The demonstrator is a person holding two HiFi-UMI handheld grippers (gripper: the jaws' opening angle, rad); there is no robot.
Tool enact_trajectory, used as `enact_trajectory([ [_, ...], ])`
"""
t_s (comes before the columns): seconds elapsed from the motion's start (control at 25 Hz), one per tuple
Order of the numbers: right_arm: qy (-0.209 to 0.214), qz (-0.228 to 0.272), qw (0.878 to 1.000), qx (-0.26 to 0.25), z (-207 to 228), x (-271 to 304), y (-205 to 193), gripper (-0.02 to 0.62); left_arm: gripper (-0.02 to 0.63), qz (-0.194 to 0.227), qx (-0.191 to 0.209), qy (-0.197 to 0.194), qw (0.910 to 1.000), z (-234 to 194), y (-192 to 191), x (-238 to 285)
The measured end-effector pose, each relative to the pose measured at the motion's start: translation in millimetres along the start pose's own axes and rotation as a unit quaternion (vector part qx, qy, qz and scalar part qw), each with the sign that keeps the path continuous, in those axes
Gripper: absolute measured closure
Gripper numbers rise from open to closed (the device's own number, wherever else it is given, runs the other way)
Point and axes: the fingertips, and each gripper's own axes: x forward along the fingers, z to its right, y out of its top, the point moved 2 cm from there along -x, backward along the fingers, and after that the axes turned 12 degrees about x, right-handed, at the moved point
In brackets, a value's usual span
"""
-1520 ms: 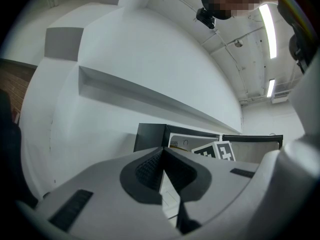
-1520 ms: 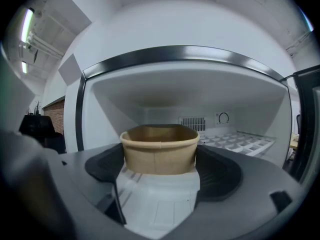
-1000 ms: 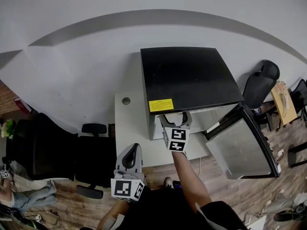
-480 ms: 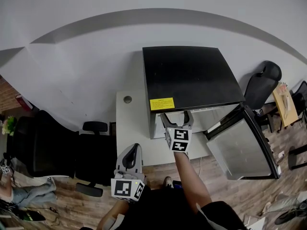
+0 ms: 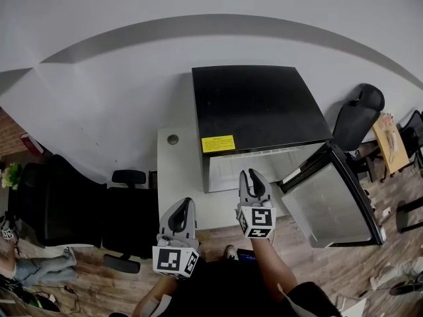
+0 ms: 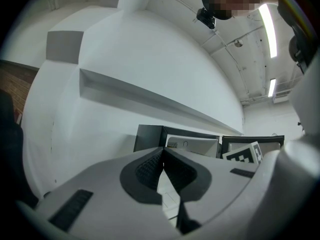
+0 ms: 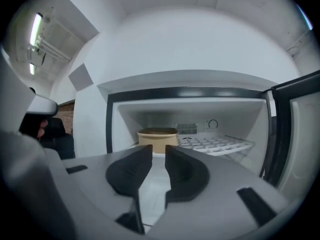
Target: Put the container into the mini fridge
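The tan round lidded container [image 7: 158, 140] is risking a jolt if the fridge door [image 5: 330, 203] gets swung shut hard. It is sitting inside the black mini fridge [image 5: 258, 104], straight ahead of the right gripper [image 7: 158, 154] and well apart from it. That gripper's jaws have just been closing to a narrow slit, gripping nothing. The left gripper [image 6: 162, 156] is hanging closed and empty.

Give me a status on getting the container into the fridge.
Done: the container sits inside the fridge, left of the wire rack. In hand: nothing; the right gripper is outside, and its jaws have just been closing with nothing between them. Left: the door stands open, so probably closing it.
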Motion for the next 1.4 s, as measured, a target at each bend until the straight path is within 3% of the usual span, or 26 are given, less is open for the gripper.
enact_trajectory([
  [0.24, 0.026, -0.018, 0.999, 0.027, -4, -45, 3, 0.560, 0.597, 0.002, 0.005, -0.016, 0.9999, 16, 0, 2],
  [0.56, 0.059, -0.008, 0.997, 0.048, -23, -86, 24, 0.565, 0.597, -0.005, 0.002, -0.028, 0.9996, 27, -7, 4],
  [1.4, 0.070, -0.004, 0.997, 0.043, -30, -87, 25, 0.577, 0.597, -0.003, 0.003, -0.025, 0.9997, 26, -7, 3],
])
